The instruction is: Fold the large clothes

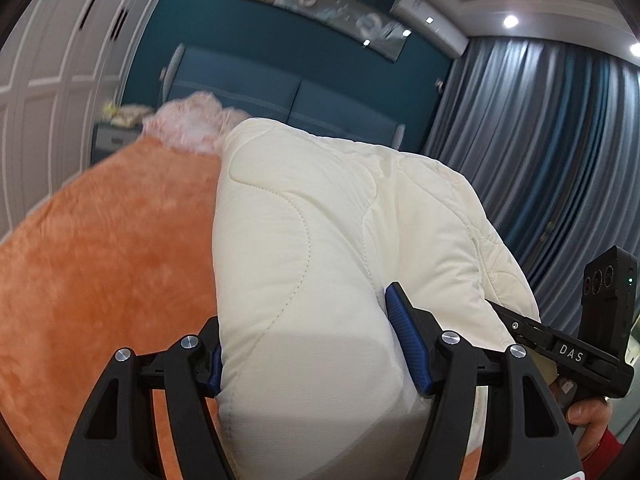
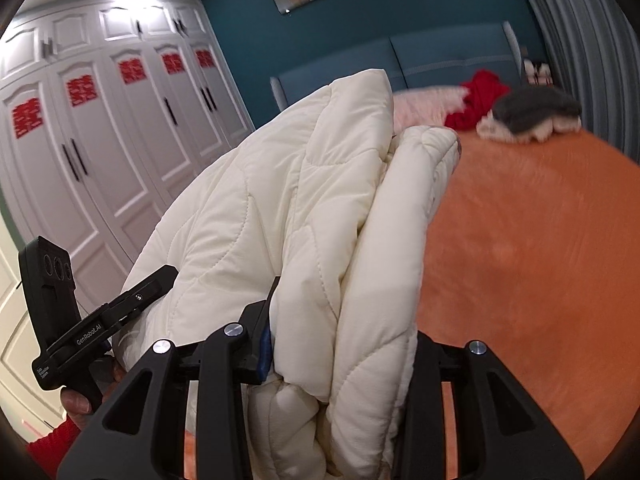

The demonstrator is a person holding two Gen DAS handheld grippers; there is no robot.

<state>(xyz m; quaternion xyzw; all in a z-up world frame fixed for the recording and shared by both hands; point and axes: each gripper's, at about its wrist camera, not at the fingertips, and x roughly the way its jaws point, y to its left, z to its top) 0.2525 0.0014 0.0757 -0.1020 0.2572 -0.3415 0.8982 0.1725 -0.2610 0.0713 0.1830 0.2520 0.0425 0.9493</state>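
A thick cream quilted coat (image 1: 320, 220) hangs folded in a bundle above the orange bed cover (image 1: 100, 260). My left gripper (image 1: 308, 348) is shut on its lower part, with both blue pads (image 1: 404, 340) pressing into the padding. The right wrist view shows the same coat (image 2: 280, 200) doubled over, and my right gripper (image 2: 344, 344) is shut on several layers of it. Its right finger is hidden behind the fabric. Each view shows the other handset at its edge, gripped by a hand with a red sleeve (image 2: 52, 444).
The orange bed (image 2: 520, 260) spreads below and to the sides. At its head lie a pink pillow (image 2: 424, 104), a red garment (image 2: 480, 100) and a grey and white pile (image 2: 532, 116). White wardrobe doors (image 2: 100, 140) stand on one side, grey-blue curtains (image 1: 540, 140) on the other.
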